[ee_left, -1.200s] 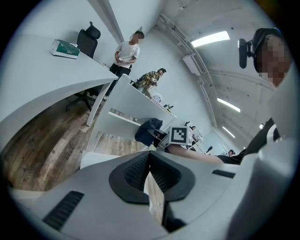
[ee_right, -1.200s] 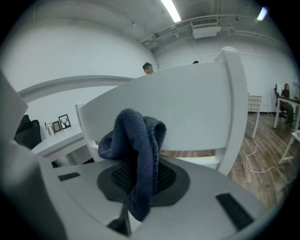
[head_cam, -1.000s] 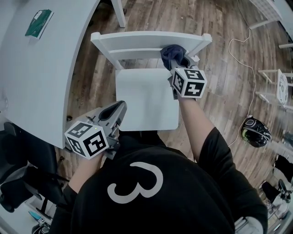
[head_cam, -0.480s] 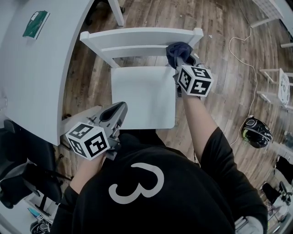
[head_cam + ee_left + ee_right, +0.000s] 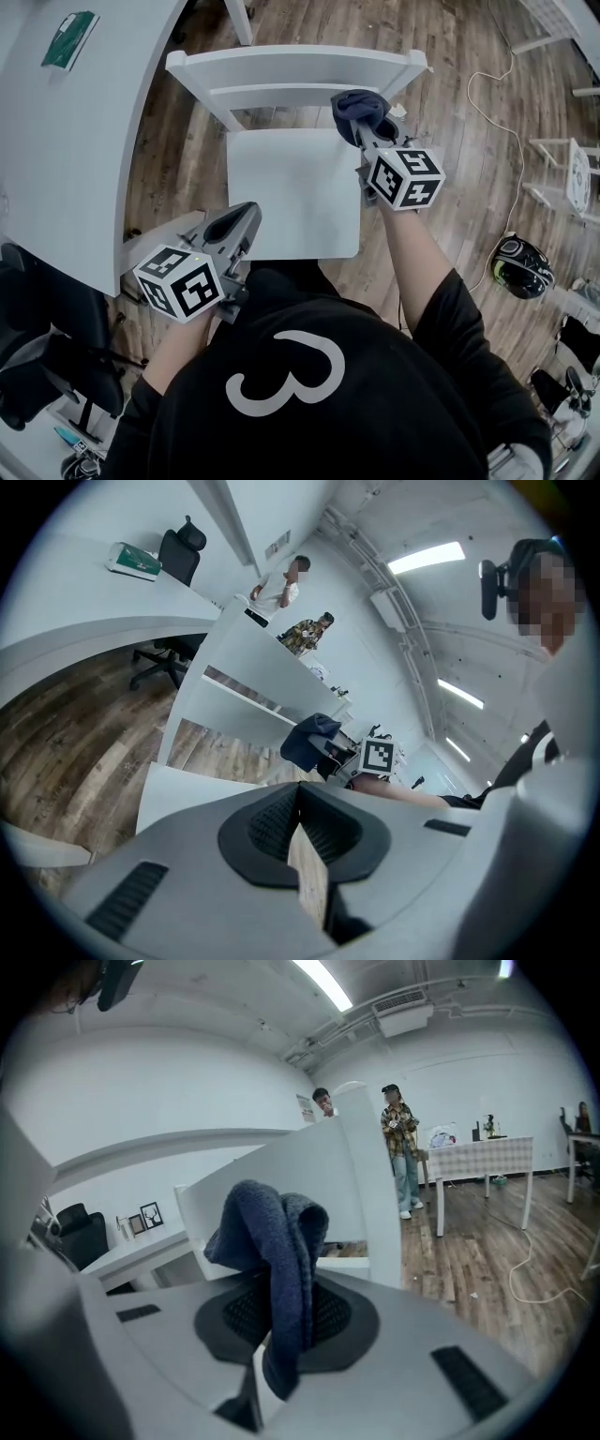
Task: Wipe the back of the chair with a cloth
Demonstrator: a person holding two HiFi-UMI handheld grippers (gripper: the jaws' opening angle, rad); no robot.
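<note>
Item: white wooden chair (image 5: 286, 192), seen from above, standing on a wood-plank floor (image 5: 450, 84), its seat toward the person and its back on the far side; the back has a broad top rail and a thinner lower rail. Item: dark blue cloth (image 5: 354, 105), bunched, lying against the right part of the lower rail on its near side, close to the right post. Item: right gripper (image 5: 364, 124), with its marker cube just over the seat's right edge, reaching to the back of the chair; the right gripper view shows its jaws clamped on the cloth, a fold of which rises above the pads while another hangs down between them, with the white rail right behind. Item: left gripper (image 5: 246, 217), held low at the near left corner of the seat and well apart from the cloth; the left gripper view shows its jaws drawn together and empty, with only a thin sliver of floor visible between them. Item: white table (image 5: 66, 150), curved edge, left of the chair, carrying a flat green object (image 5: 68, 40) at its far end. Item: white cable (image 5: 497, 103), trailing in loops across the floor to the right of the chair.
</note>
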